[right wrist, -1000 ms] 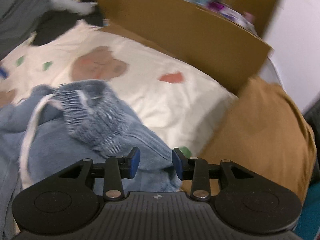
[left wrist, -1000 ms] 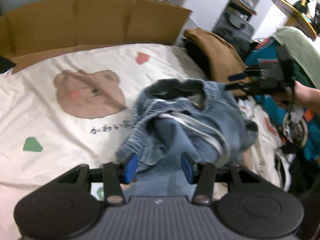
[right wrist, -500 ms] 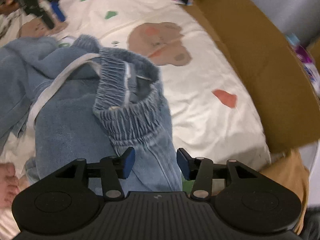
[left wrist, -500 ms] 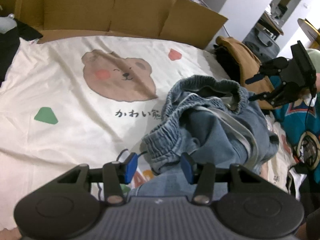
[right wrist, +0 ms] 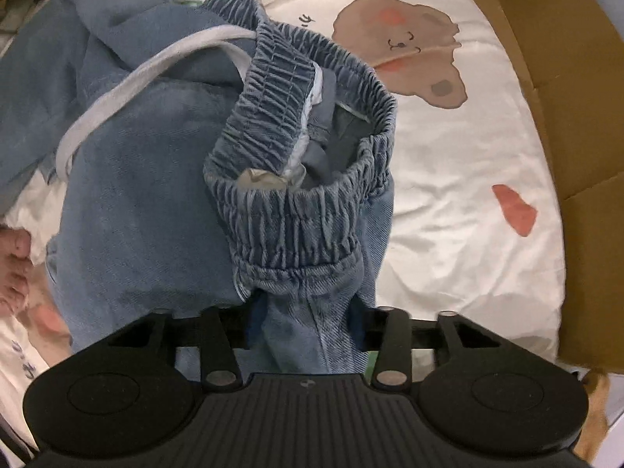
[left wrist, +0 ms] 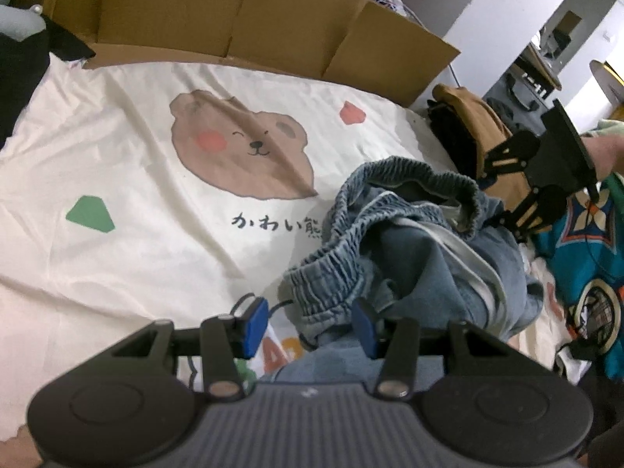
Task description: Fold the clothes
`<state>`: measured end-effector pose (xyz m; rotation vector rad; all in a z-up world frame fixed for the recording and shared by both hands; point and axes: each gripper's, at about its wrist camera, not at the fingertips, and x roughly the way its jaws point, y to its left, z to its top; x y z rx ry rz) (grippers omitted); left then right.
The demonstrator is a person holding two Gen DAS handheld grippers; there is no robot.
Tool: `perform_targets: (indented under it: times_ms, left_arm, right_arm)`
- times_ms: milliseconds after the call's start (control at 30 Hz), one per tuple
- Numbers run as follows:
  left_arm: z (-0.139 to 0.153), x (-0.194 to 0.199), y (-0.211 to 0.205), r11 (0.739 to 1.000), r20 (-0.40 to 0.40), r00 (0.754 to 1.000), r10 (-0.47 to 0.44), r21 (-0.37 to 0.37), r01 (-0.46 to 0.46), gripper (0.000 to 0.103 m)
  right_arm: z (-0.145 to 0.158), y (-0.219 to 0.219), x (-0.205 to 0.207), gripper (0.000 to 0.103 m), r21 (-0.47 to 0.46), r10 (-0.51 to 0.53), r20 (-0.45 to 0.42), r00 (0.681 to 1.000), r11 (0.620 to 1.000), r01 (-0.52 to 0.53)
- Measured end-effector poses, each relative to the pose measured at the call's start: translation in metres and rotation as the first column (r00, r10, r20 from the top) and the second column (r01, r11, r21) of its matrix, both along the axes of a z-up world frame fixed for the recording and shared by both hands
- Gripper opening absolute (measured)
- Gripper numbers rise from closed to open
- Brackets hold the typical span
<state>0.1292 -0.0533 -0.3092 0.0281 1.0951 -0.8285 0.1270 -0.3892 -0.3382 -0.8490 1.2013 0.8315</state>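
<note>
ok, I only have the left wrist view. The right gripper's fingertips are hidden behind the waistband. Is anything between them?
Observer: Yes. In the right wrist view the right gripper is closing, and the jeans fill the gap between its fingers, just under the elastic waistband.
Operator: Both sides touching fabric?
Observer: Looks so. The denim overlaps both blue pads.
Operator: Anything near the jeans I can't see?
Observer: A bare foot rests on the sheet beside the jeans, at the left edge of that view.
</note>
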Motion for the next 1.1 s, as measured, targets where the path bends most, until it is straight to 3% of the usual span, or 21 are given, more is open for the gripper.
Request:
perform_targets:
  times_ms: [67,167,300,567,700,767,867,1000,1100]
  left_arm:
    - [-0.001,0.0,0.0,1.0,0.003,1.0,-0.002,0.008,0.002,0.05]
    - [-0.001,0.002,0.0,1.0,0.006,1.0,-0.005,0.008,0.005,0.05]
    - [-0.003,0.006,-0.001,1.0,0.006,1.0,-0.01,-0.005,0.01,0.049]
    - [-0.018,0.013,-0.01,0.999,-0.017,0.999,-0.05,-0.018,0.05,0.045]
    - [-0.031,0.015,-0.02,0.995,-0.026,0.994,-0.104,-0.01,0.104,0.034]
    - [-0.039,0.017,-0.024,0.993,-0.049,0.992,-0.117,-0.004,0.117,0.028]
    - [-0.047,0.021,-0.03,0.99,-0.077,0.987,-0.141,0.001,0.142,0.027]
    - [-0.057,0.029,-0.031,0.99,-0.131,0.981,-0.14,-0.024,0.139,0.033]
    - [-0.067,0.034,-0.032,0.992,-0.136,0.982,-0.128,0.0,0.129,0.055]
  right_arm:
    - [0.002,-0.002,0.0,0.022,0.018,-0.026,0.009,1.0,0.999,0.026]
    - [0.013,-0.012,0.003,0.016,0.074,-0.113,0.027,0.993,0.991,0.111]
    - [0.034,-0.033,0.001,0.014,0.168,-0.278,0.074,0.958,0.95,0.263]
    - [0.044,-0.05,-0.01,0.012,0.265,-0.509,0.154,0.847,0.847,0.461]
    - [0.037,-0.05,-0.013,0.012,0.287,-0.595,0.18,0.783,0.793,0.537]
    - [0.035,-0.049,-0.016,0.012,0.292,-0.61,0.181,0.772,0.783,0.55]
    - [0.031,-0.048,-0.021,0.013,0.295,-0.624,0.183,0.76,0.772,0.563]
    - [0.028,-0.047,-0.022,0.013,0.291,-0.627,0.184,0.757,0.77,0.568]
    - [0.025,-0.047,-0.021,0.013,0.287,-0.629,0.183,0.756,0.769,0.571]
